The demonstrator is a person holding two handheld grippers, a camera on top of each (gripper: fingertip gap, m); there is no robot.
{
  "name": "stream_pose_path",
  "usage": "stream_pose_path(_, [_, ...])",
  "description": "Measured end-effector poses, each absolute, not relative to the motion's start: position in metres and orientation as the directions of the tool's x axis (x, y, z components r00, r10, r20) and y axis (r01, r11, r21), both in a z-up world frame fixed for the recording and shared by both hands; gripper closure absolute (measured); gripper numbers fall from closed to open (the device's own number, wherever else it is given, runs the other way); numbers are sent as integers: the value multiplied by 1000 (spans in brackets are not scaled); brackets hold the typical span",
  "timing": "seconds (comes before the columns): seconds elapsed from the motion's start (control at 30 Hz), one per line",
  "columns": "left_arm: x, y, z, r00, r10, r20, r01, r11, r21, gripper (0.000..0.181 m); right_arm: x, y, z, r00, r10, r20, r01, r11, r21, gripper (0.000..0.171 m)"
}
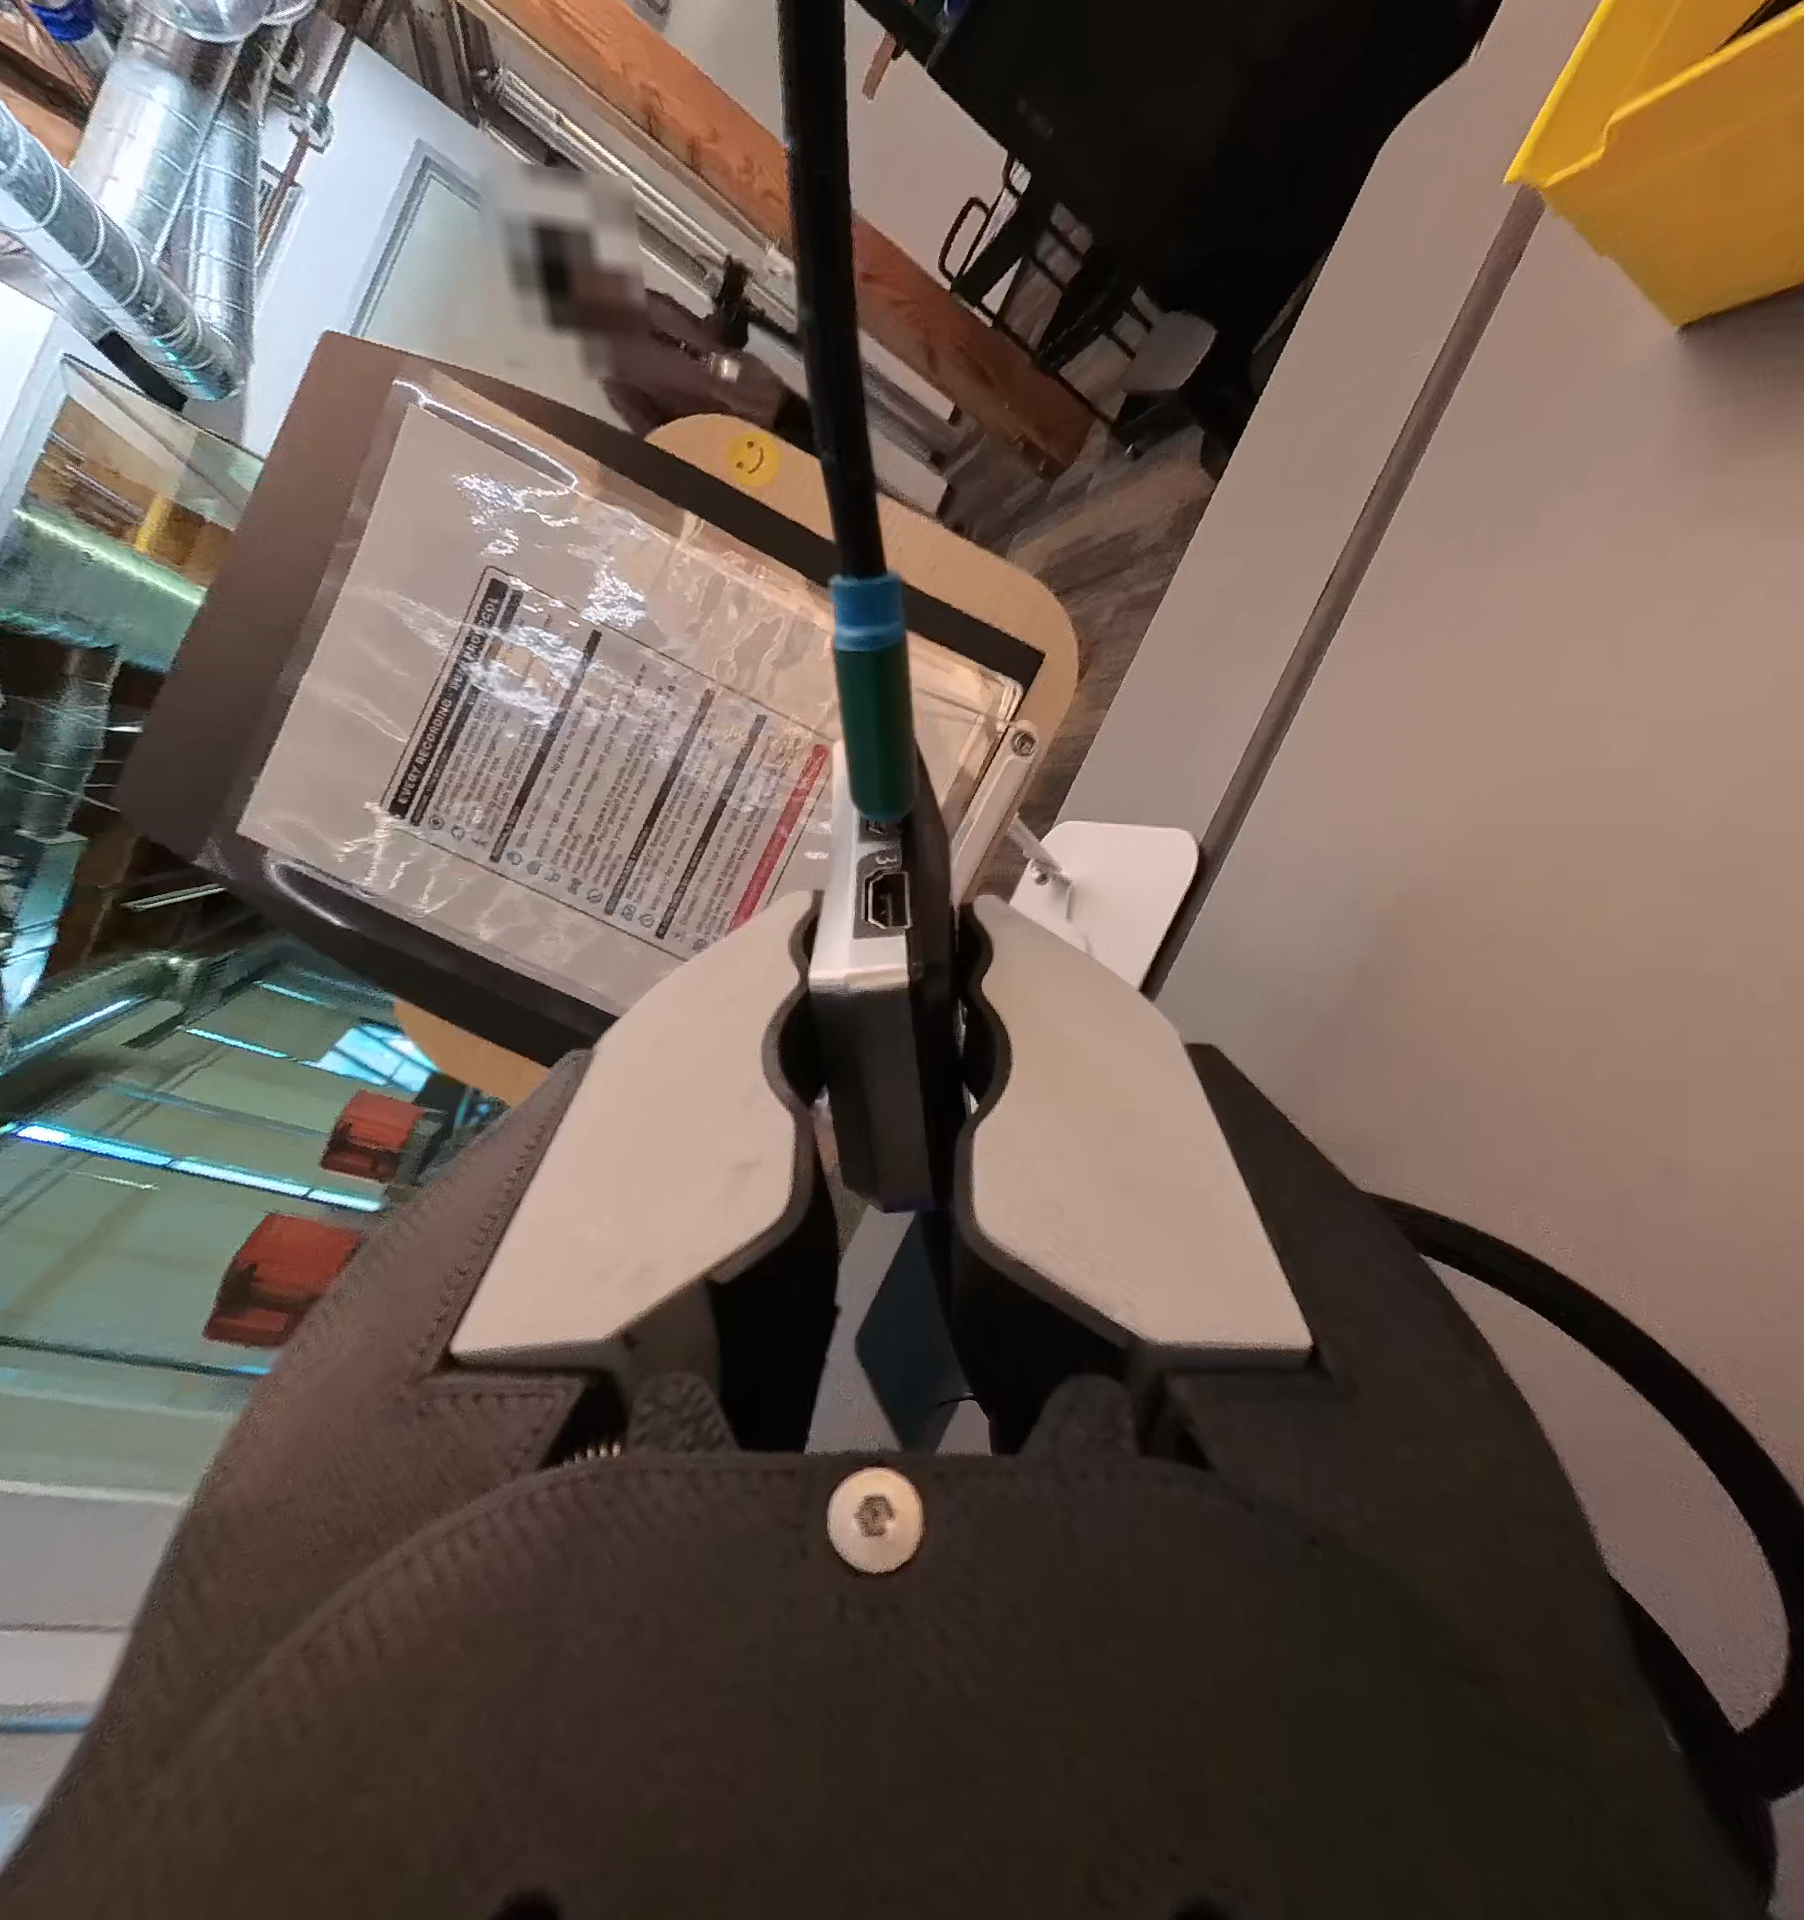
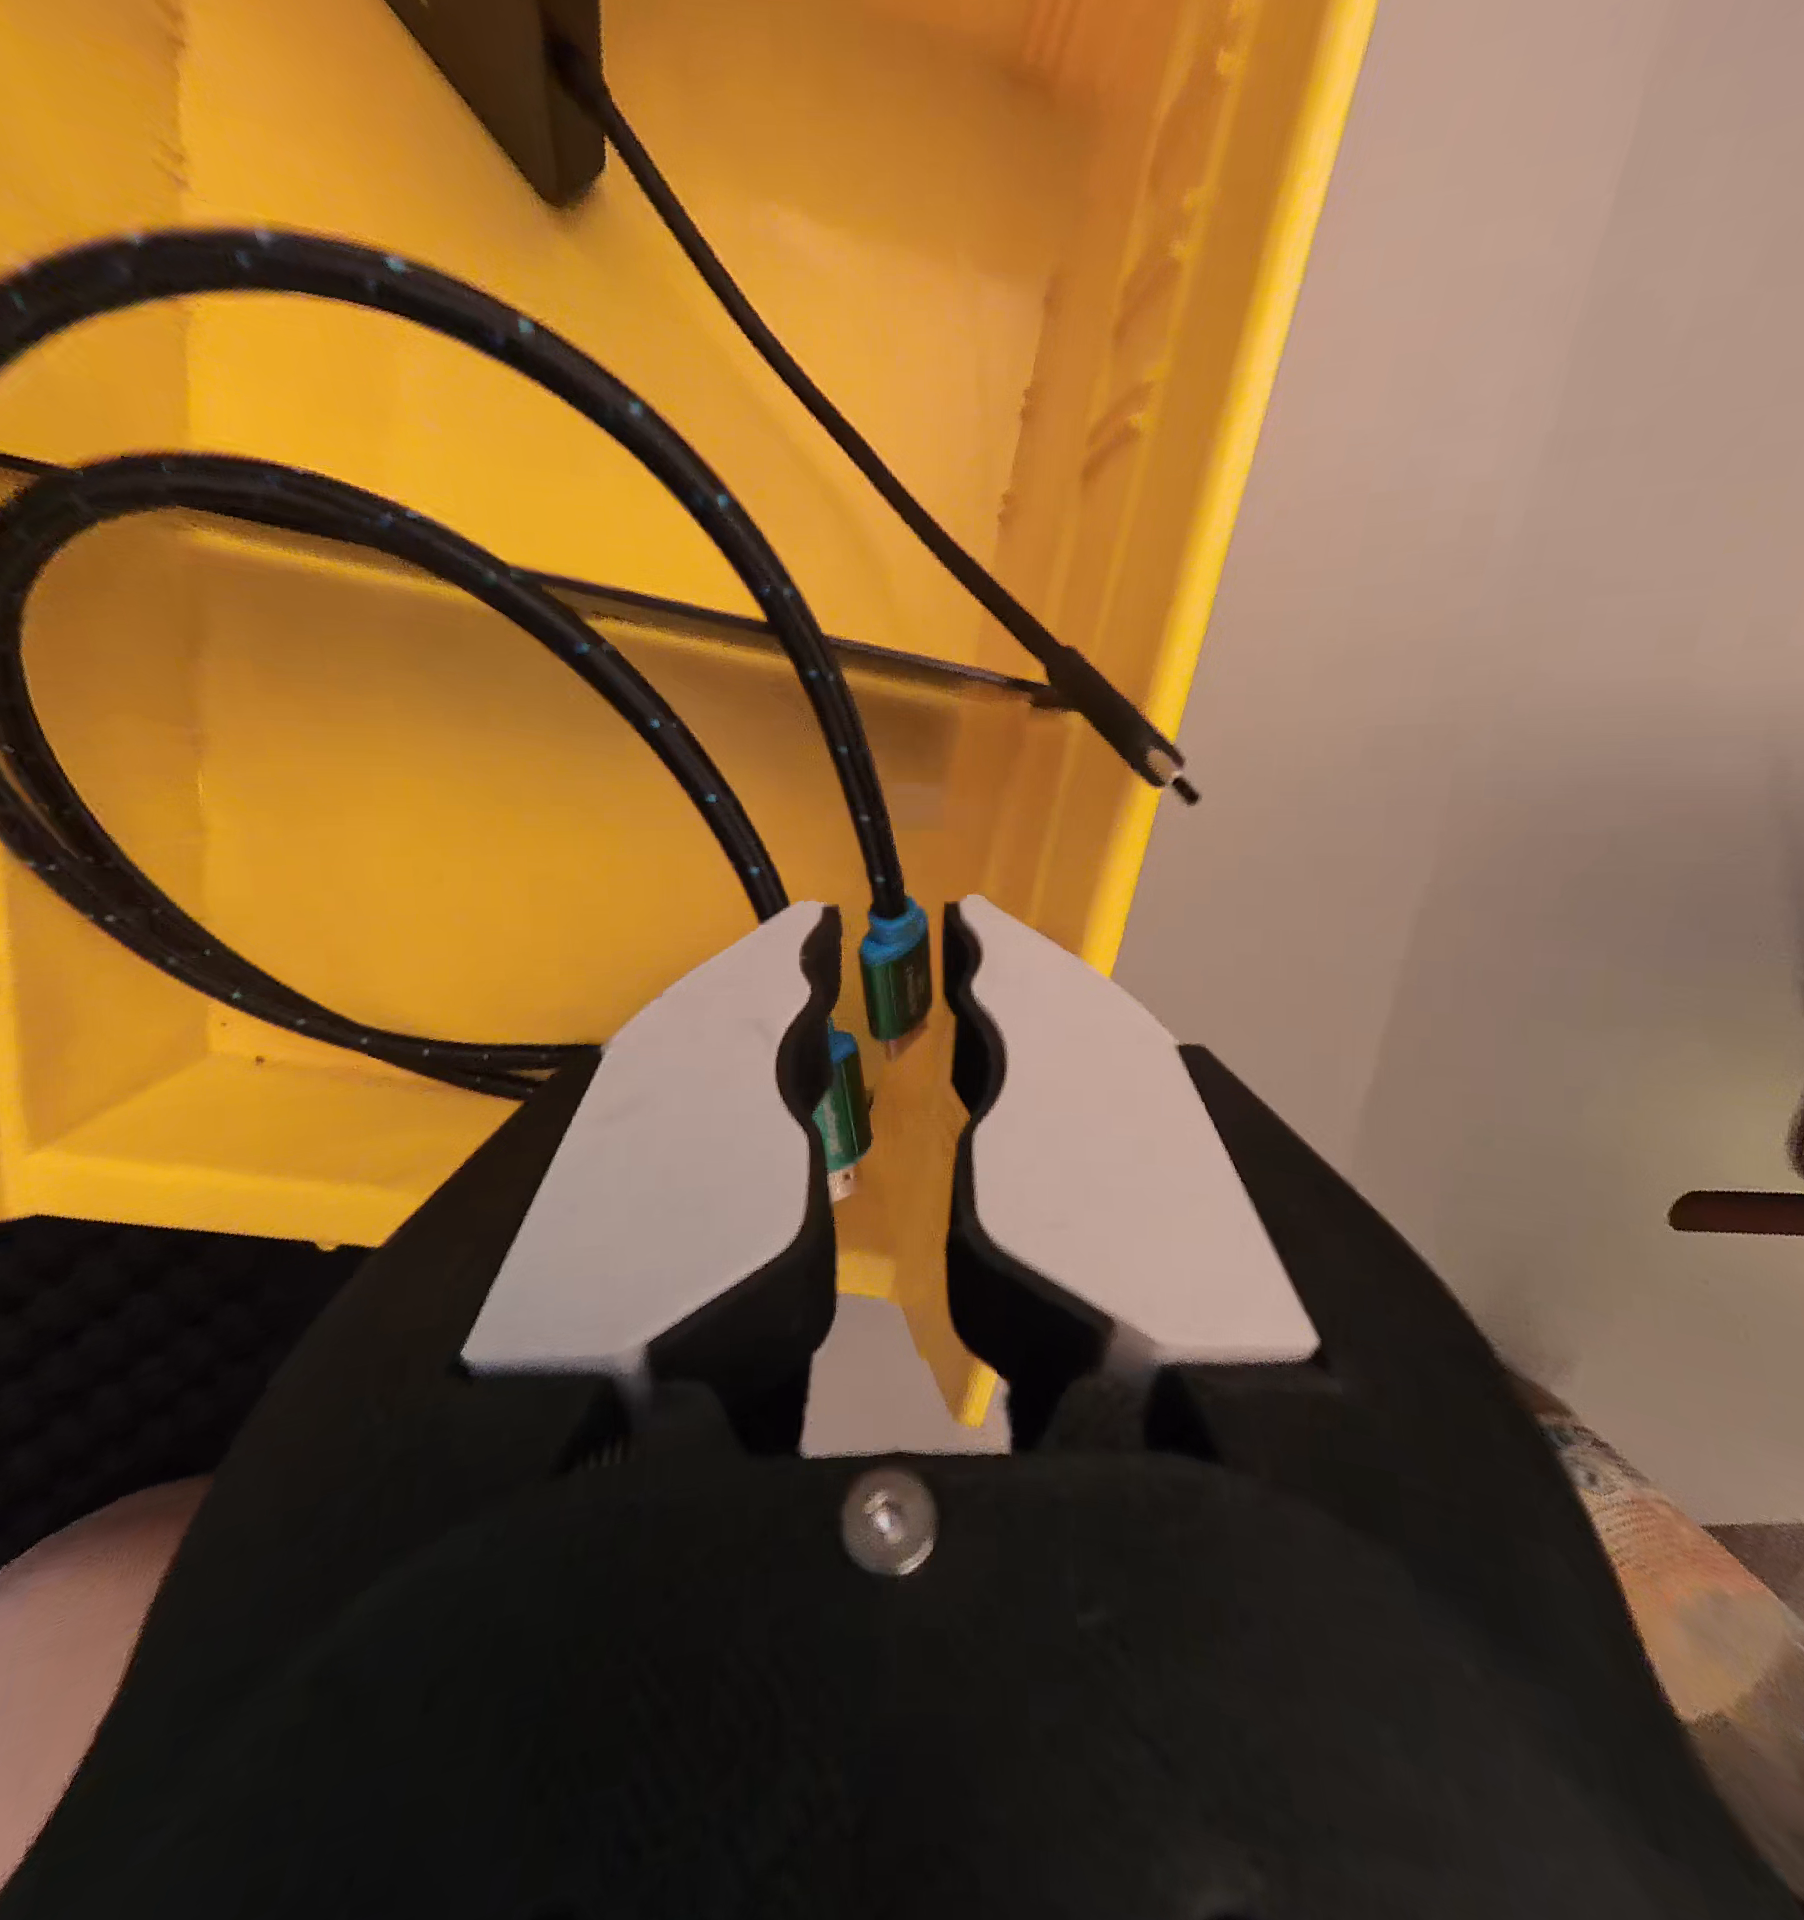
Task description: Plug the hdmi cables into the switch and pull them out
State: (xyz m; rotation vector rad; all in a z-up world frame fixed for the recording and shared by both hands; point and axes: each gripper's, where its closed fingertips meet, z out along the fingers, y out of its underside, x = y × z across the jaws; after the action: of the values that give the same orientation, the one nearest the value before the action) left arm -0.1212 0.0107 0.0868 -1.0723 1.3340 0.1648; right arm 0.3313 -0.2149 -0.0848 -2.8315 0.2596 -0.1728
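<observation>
In the left wrist view my left gripper (image 1: 893,914) is shut on a small white HDMI switch (image 1: 856,997) and holds it edge-on. A black cable (image 1: 825,312) with a green and blue plug (image 1: 872,727) sits in one of its ports, with an empty port (image 1: 882,899) beside it. In the right wrist view my right gripper (image 2: 893,914) is slightly open inside a yellow bin (image 2: 462,831). A green and blue HDMI plug (image 2: 896,987) on a braided black cable (image 2: 565,343) lies between the fingertips, apart from both. A second such plug (image 2: 841,1101) is partly hidden behind the left finger.
A thin black cable with a small plug (image 2: 1168,774) pokes over the bin's right rim, running from a black device (image 2: 555,104). The bin stands on a grey table (image 2: 1500,623). The left wrist view shows the bin (image 1: 1708,156), a laminated sheet on a stand (image 1: 565,727) and a black cable loop (image 1: 1656,1455).
</observation>
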Motion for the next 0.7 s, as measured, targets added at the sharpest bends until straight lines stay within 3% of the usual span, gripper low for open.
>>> stream_pose_path(0.23, [-123,16,81,268,-419,-868,-701,534,-474,160,327,-200,-42,961,-216,172,-125,-896,-427,142])
stream_pose_path(0.4, [-121,15,79,257,-424,-868,-707,530,-468,160,313,-179,32,908,-260,330,9,-773,-634,145])
stream_pose_path(0.5, [-119,14,77,247,-423,-872,-710,533,-460,160,277,-136,98,892,-224,393,229,-524,-820,147])
stream_pose_path(0.57, [-117,12,76,243,-422,-874,-710,536,-456,160,228,-108,138,921,-117,373,335,-256,-907,135])
stream_pose_path(0.7, [-114,8,79,248,-409,-878,-694,558,-455,160,112,-84,172,923,232,306,290,101,-952,121])
